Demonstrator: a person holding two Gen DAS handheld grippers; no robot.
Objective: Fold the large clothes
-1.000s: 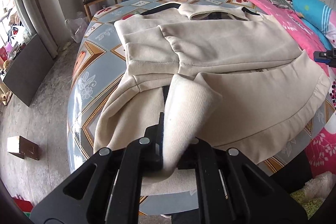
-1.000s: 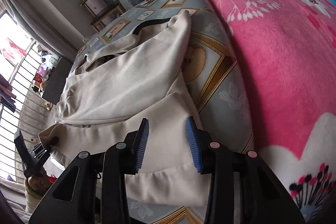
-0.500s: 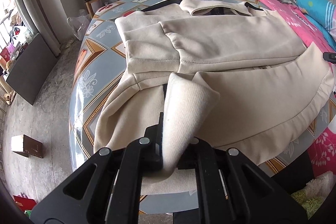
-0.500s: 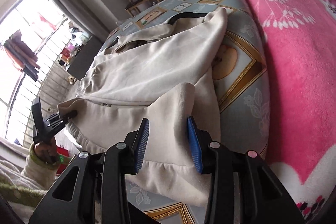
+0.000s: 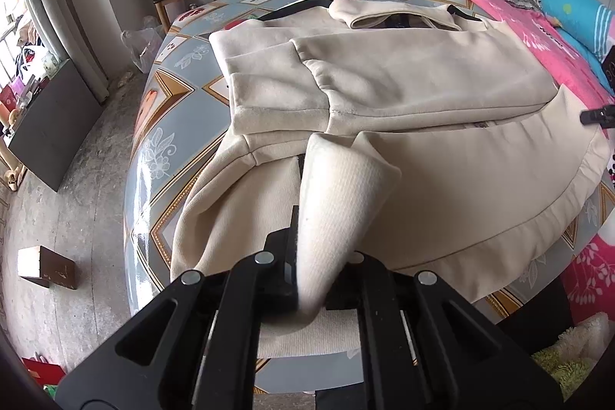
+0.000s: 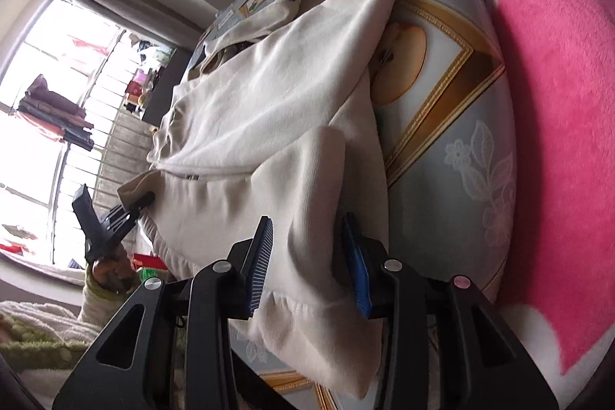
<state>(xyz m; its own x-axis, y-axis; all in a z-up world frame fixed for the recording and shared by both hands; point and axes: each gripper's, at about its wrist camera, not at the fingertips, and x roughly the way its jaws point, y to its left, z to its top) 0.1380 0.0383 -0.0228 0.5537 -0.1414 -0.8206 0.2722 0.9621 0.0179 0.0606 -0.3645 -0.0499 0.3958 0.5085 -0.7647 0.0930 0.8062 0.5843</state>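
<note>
Pinched tight, my left gripper [image 5: 307, 279] holds the cream sweatshirt [image 5: 403, 95] hem at the table's [image 5: 165, 114] near edge; my right gripper [image 6: 307, 256] jaws stand spread around the hem's other corner.

A bed [image 5: 161, 156] covered by a grey-blue patterned sheet [image 6: 453, 148] carries a cream garment [image 5: 423, 83] spread flat, with a pink blanket [image 6: 557, 72] alongside it.
</note>
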